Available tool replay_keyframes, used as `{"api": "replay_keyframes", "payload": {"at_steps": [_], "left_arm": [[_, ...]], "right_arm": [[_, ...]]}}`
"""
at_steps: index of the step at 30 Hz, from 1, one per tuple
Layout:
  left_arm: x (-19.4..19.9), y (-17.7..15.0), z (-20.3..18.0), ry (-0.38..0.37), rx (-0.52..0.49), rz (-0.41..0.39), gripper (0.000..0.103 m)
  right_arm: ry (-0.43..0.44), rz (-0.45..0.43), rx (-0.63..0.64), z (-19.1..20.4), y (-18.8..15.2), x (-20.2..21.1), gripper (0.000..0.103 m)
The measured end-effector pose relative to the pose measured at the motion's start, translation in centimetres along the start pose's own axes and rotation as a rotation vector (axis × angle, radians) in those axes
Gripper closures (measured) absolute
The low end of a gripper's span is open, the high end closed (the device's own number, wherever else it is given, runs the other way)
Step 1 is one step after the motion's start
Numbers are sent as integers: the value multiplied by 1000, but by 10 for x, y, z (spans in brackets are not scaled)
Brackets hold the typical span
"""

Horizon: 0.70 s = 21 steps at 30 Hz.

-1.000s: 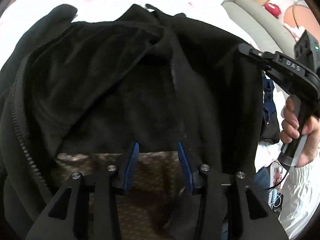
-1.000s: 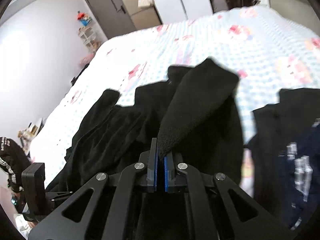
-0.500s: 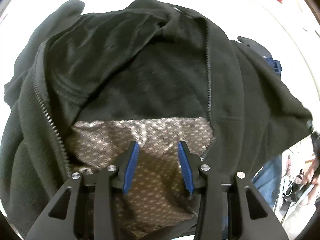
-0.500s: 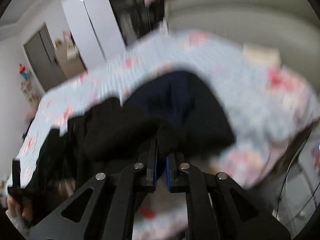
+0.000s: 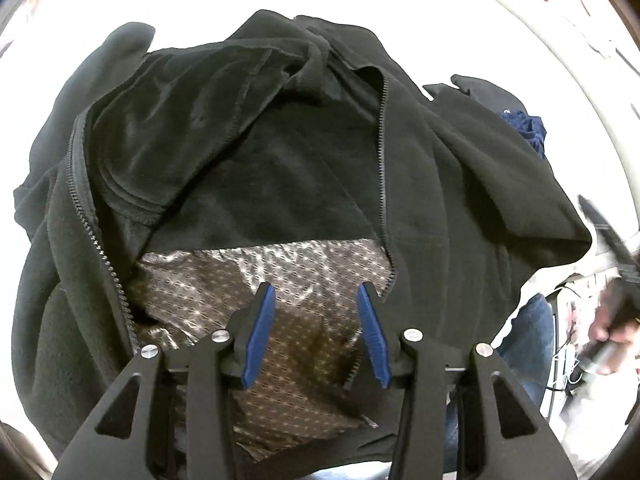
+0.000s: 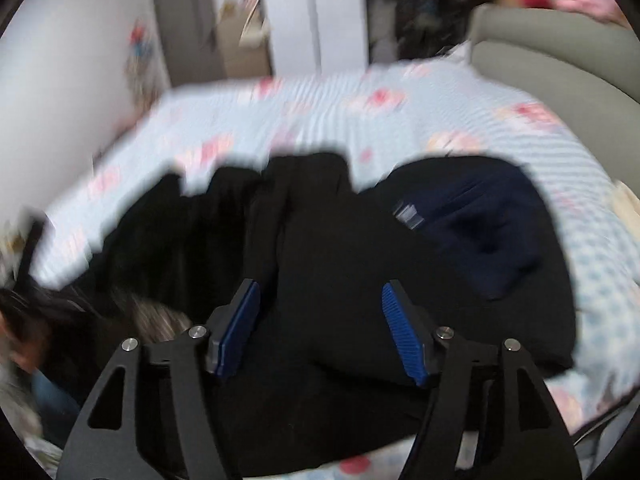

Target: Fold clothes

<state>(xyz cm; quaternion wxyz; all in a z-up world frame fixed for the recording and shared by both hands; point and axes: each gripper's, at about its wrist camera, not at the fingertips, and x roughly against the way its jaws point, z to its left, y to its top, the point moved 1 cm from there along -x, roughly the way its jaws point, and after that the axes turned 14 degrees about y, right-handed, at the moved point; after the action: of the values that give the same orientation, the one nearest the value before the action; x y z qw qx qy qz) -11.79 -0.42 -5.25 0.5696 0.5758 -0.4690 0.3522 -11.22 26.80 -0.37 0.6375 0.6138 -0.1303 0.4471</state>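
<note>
Left wrist view
Jacket: a black fleece zip jacket (image 5: 304, 184) lies spread on the bed (image 5: 500, 32), front unzipped and thrown wide, both rows of zipper teeth showing.
Lining: a brown, glossy patterned panel (image 5: 280, 304) shows inside the lower back of the jacket, creased and catching the light.
Collar: bunched into a fold at the far end of the garment.
Left tongs: the left tongs (image 5: 316, 336) hang over the patterned lining with their blue pads well apart and nothing between them.
Other clothes: one dark navy garment (image 5: 524, 128) lies just beyond the jacket's right side.
Right edge: a blurred hand (image 5: 612, 332) grips a dark handle beside the bed; blue denim (image 5: 524, 344) shows below the jacket's hem.

Right wrist view (motion-blurred)
Jacket: the same black jacket (image 6: 328, 272) sprawls across a pale blue bedspread with pink motifs (image 6: 320, 116).
Right tongs: the right tongs (image 6: 320, 332) are spread wide above the black fleece, gripping nothing.
Other clothes: the navy garment (image 6: 480, 220) lies touching the jacket's right side, a pale tag visible on it.
Count: two garments on the bed, one black, one navy.
Room: a grey headboard (image 6: 552, 52) at the right and a wardrobe (image 6: 312, 16) behind; finer detail is too smeared to tell.
</note>
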Motion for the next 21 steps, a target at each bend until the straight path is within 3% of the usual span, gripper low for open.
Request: {"api": "replay_keyframes", "payload": {"at_steps": [3,4,7,8,12,15,16,18,20,21], "left_arm": [[0,-4,-1,7,-1,7,56],[0,-5,1,12,0,10,56],[6,-5,10,37,8,5,56],[10,-3,15,43,14,-6,56],[29,25,48,93,30,-83,56],[43,52,75,138,41,-151,56],[48,61,84,153,44,-174,56],[46,85,100,186,39,-204,56],[22,116,113,211,9,-205,56],[4,130,118,215,6,-184,56]], "right_arm": [[-62,126,43,-7,-14,-48,34],[-98,148,67,-11,-19,-57,37],[-168,118,64,-22,-15,-44,88],[-188,103,57,-26,-12,-37,93],[-251,40,15,-45,3,-6,93],[-227,-15,26,-38,26,17,92],[-218,-33,50,-30,42,20,86],[-127,-94,69,-13,74,25,76],[54,-142,32,-2,111,22,50],[129,-132,7,0,127,14,45]]}}
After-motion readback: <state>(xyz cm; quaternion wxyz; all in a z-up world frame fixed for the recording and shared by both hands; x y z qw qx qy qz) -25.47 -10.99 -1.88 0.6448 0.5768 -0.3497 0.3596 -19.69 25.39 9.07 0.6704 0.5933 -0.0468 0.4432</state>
